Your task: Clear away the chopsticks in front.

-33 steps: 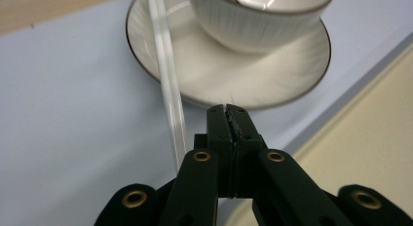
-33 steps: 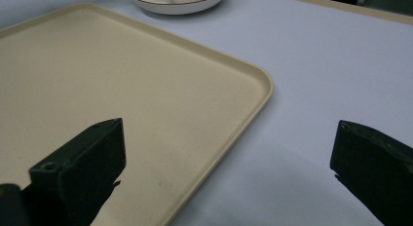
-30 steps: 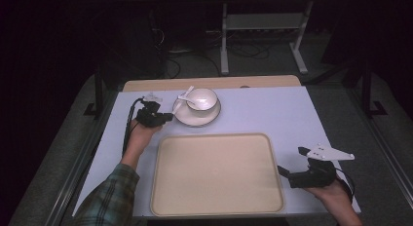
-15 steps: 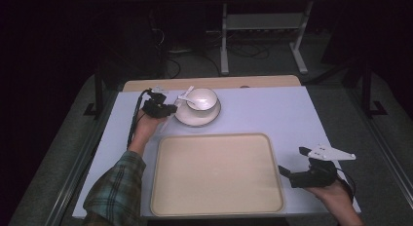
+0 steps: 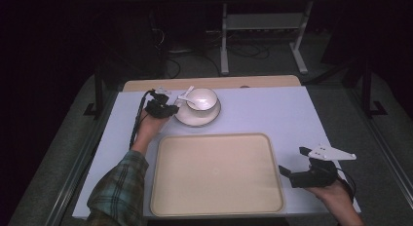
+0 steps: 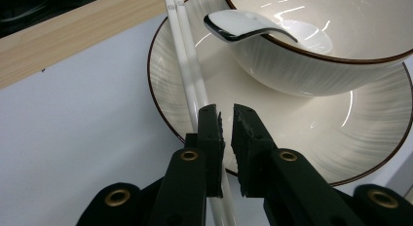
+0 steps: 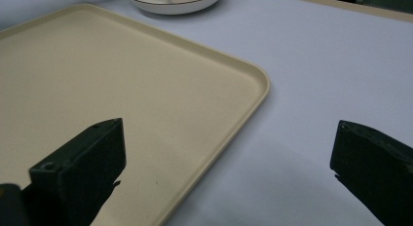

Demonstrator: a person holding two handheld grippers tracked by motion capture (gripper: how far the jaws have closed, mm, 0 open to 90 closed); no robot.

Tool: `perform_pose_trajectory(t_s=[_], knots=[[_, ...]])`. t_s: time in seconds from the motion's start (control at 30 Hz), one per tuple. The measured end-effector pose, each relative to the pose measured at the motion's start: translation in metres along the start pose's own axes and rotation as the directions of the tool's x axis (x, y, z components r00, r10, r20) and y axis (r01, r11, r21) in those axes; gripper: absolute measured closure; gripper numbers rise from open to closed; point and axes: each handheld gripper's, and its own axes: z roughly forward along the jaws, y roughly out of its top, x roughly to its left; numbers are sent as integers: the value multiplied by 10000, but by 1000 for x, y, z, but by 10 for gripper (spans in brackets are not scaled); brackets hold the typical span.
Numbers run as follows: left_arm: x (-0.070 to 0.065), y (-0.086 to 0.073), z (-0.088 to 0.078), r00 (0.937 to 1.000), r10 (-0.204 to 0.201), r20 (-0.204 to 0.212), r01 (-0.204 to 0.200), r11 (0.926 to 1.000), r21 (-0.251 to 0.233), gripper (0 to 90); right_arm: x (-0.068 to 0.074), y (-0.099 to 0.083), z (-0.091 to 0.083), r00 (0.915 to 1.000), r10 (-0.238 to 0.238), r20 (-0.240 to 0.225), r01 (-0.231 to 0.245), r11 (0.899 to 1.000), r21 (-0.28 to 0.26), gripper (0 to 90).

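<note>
A white bowl (image 5: 202,98) with a dark rim stands on a matching saucer (image 5: 197,118) at the table's far middle. A white spoon (image 6: 243,26) rests in the bowl (image 6: 316,65), and white chopsticks (image 6: 187,65) lie across the saucer's (image 6: 292,138) left rim. My left gripper (image 5: 173,109) has its tips over that rim. Its jaws have just been opening and stand a narrow gap apart (image 6: 225,111); nothing is between the tips, and the chopsticks run under the left jaw. My right gripper (image 5: 292,161) rests wide open at the tray's right edge (image 7: 229,138).
A large beige tray (image 5: 216,172) lies bare at the near middle, its far right corner (image 7: 258,80) before my right gripper. A wooden strip (image 5: 209,83) borders the table's far edge. A metal stand (image 5: 263,36) and cables are on the floor beyond.
My left hand has moved right and a little down, up to the saucer's left rim. The right hand has kept still.
</note>
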Motion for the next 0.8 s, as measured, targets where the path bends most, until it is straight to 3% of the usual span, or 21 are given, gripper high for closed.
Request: perform_pose_trajectory(t_s=[0.4,0.8], knots=[[0,1,1,9999,25,-111,-25,10000,-48,809,0,0,0,10000,20,9,-20,10000,-8,0],[-6,1,9,9998,184,-9,-184,9996,217,805,-1,0,0,10000,33,-28,-33,10000,-35,0]])
